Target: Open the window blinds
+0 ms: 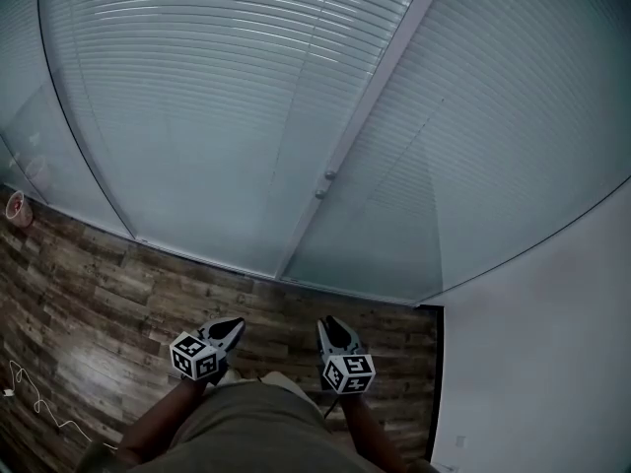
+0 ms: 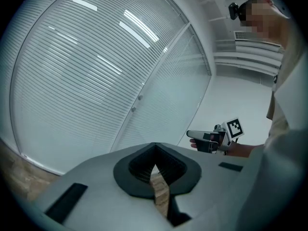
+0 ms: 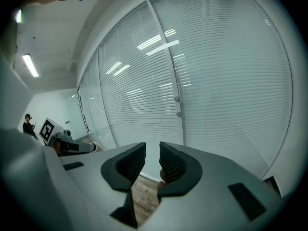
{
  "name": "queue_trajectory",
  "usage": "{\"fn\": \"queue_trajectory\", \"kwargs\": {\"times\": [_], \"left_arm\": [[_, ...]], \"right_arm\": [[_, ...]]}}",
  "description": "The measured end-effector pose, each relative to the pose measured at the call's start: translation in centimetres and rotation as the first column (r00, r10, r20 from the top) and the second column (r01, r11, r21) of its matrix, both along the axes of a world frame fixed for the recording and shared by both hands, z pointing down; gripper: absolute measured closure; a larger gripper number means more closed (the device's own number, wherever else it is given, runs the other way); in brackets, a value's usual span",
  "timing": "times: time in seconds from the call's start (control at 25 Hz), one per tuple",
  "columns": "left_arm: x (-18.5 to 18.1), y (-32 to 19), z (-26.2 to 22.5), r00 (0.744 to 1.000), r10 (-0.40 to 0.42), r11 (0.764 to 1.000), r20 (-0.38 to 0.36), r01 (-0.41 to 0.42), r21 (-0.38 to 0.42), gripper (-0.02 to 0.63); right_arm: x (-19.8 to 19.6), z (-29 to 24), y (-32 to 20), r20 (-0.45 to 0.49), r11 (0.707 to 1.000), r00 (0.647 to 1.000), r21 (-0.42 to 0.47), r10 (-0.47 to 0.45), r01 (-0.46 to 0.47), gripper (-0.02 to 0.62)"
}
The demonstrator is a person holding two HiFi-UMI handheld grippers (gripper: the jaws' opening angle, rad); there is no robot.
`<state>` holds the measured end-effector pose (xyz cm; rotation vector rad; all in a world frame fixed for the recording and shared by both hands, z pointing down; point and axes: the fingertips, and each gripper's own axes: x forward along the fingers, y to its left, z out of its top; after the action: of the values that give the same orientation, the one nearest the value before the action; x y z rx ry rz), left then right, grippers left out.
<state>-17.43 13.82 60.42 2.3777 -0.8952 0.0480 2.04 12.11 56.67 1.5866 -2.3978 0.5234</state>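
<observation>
Closed white slatted blinds [image 1: 197, 87] hang behind tall glass panels ahead of me; they also fill the left gripper view [image 2: 72, 81] and the right gripper view [image 3: 231, 71]. Two small round knobs [image 1: 325, 183] sit on the upright frame between panels, also seen as knobs [image 2: 136, 103] and knobs [image 3: 177, 106]. My left gripper [image 1: 229, 331] is low, well short of the glass, its jaws meeting at the tips [image 2: 155, 150] with nothing held. My right gripper [image 1: 333, 329] is beside it, a clear gap between its pads [image 3: 152, 150], empty.
Wood-plank floor [image 1: 89, 304] runs up to the glass. A white wall [image 1: 542, 363] closes the right side. A thin white cable [image 1: 30, 397] lies on the floor at the left. A small pinkish object [image 1: 15, 207] sits by the glass at far left.
</observation>
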Motion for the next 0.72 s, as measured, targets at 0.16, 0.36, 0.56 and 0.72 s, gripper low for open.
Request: {"fn": "queue_trajectory", "kwargs": {"times": [0.16, 0.36, 0.56, 0.72], "left_arm": [[3.9, 0.1, -1.4, 0.999, 0.032, 0.998, 0.009, -0.032, 0.054, 0.592], [6.5, -0.1, -0.5, 0.999, 0.027, 0.998, 0.023, -0.028, 0.049, 0.592], [8.6, 0.4, -1.1, 0.998, 0.031, 0.996, 0.062, -0.036, 0.084, 0.592], [9.2, 1.5, 0.1, 0.996, 0.007, 0.996, 0.094, -0.016, 0.093, 0.594]], "right_arm": [[2.2, -1.1, -0.9, 0.008, 1.0, 1.0, 0.021, -0.02, 0.02, 0.499], [4.2, -0.7, -0.8, 0.03, 0.999, 0.999, 0.028, -0.031, 0.03, 0.499], [5.8, -0.7, 0.4, 0.033, 0.997, 0.998, 0.052, -0.056, 0.054, 0.499], [7.4, 0.6, 2.2, 0.002, 0.998, 0.999, 0.05, -0.039, 0.039, 0.499]]}}
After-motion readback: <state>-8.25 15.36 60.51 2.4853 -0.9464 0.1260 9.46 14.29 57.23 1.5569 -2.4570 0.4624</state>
